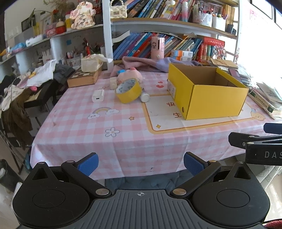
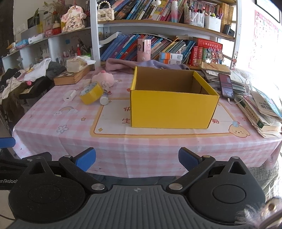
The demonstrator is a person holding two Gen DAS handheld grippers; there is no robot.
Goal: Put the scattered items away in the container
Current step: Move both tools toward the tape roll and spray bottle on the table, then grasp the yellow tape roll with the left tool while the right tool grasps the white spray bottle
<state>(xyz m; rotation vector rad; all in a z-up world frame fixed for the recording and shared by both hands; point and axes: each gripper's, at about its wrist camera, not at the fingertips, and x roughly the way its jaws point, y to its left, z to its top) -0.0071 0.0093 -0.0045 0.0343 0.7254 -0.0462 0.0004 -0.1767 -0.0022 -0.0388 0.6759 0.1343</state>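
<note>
Sitting on the bench, the yellow box is open on top, and the part inside that shows is bare. Left of it lie the tape, a white bottle, a white plug and a pink toy. Left tongs and right tongs are spread wide, holding nothing, before the bench's near edge.

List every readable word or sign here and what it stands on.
"DAS": right gripper body, cut off by the frame edge.
"enRobo": left gripper body, also cut off.
"快" and "生": tablecloth, beside the yellow box.
Book spines and wall poster: too small or blurred.
</note>
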